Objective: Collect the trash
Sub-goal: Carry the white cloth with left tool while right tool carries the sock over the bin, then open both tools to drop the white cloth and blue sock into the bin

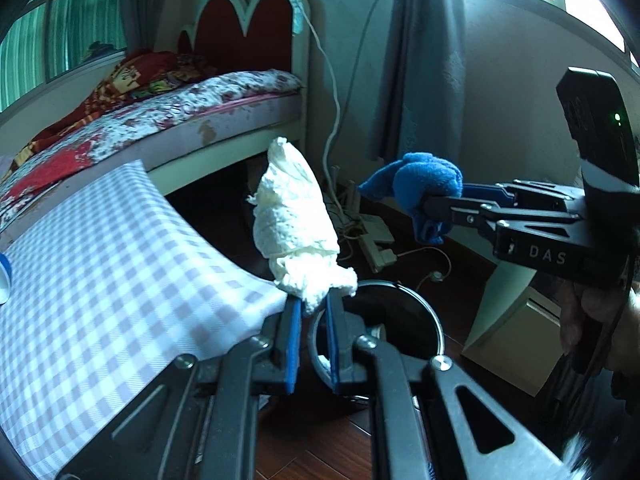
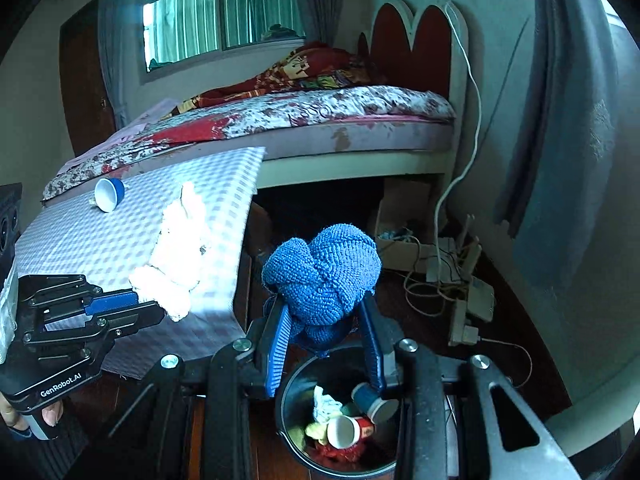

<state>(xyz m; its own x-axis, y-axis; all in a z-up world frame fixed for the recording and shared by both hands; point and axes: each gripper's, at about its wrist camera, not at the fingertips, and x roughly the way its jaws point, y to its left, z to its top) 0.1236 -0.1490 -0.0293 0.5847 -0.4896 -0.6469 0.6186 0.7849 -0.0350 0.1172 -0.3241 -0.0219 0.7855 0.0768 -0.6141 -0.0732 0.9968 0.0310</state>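
Between the left gripper's (image 1: 314, 306) jaws sits a crumpled white tissue wad (image 1: 294, 220), pinched tight at its bottom end and sticking up past the fingertips. The right gripper (image 2: 326, 320) is clamped on a balled-up blue cloth (image 2: 322, 276), which bulges out above its tips. Right below both sets of jaws is the black trash bin (image 2: 288, 408), already holding paper cups and scraps. Off to the left gripper's left, a blue cup (image 2: 109, 194) lies tipped on the checkered tablecloth (image 1: 100, 260).
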